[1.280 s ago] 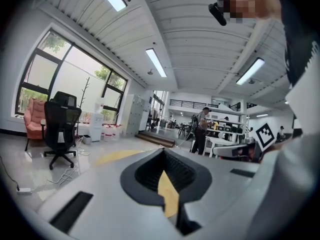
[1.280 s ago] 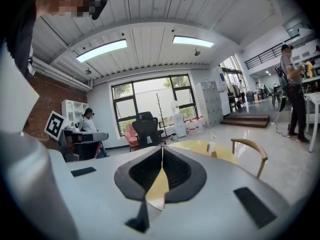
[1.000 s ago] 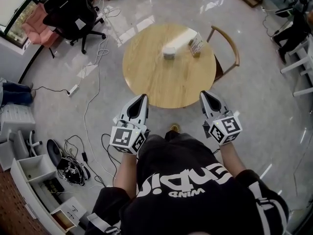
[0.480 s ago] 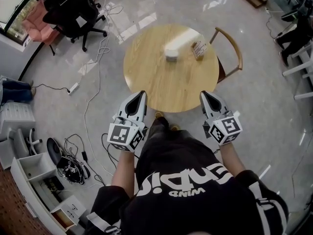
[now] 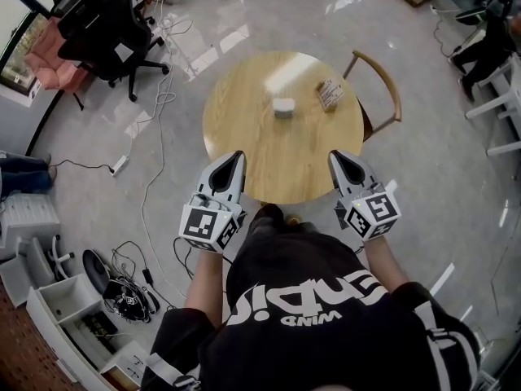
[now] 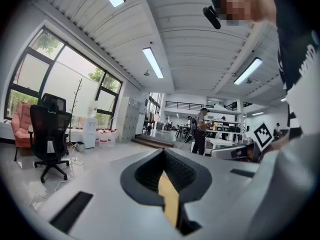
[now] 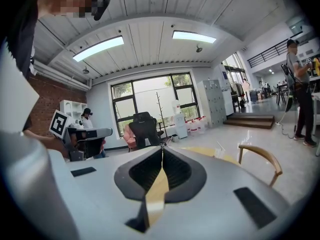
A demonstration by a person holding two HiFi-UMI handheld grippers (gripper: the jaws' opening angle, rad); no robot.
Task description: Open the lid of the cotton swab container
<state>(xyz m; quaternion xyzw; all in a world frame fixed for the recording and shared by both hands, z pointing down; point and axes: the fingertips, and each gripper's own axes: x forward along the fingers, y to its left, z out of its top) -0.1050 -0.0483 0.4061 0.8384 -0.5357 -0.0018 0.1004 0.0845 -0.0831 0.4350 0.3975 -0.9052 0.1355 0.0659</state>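
Observation:
The cotton swab container [image 5: 282, 107] is a small white box standing on the far half of a round wooden table [image 5: 269, 157], lid down as far as I can tell. Both grippers hover side by side over the table's near edge, well short of the container. My left gripper [image 5: 238, 158] is shut with nothing in it, and my right gripper [image 5: 334, 155] is likewise shut and empty. In the left gripper view the jaws [image 6: 162, 152] meet with no gap. The right gripper view shows its jaws [image 7: 162, 149] pressed together, with the table top beyond them.
A small printed packet [image 5: 329, 94] lies right of the container. A wooden chair [image 5: 383, 84] stands at the table's right. A black office chair [image 5: 102, 27], floor cables [image 5: 155, 137] and open shelves [image 5: 69, 308] are to the left. A seated person [image 5: 484, 43] is far right.
The table and container have slid nearer in the head view, so the gripper tips now reach over the table's near edge. Both grippers stay shut and keep their spacing.

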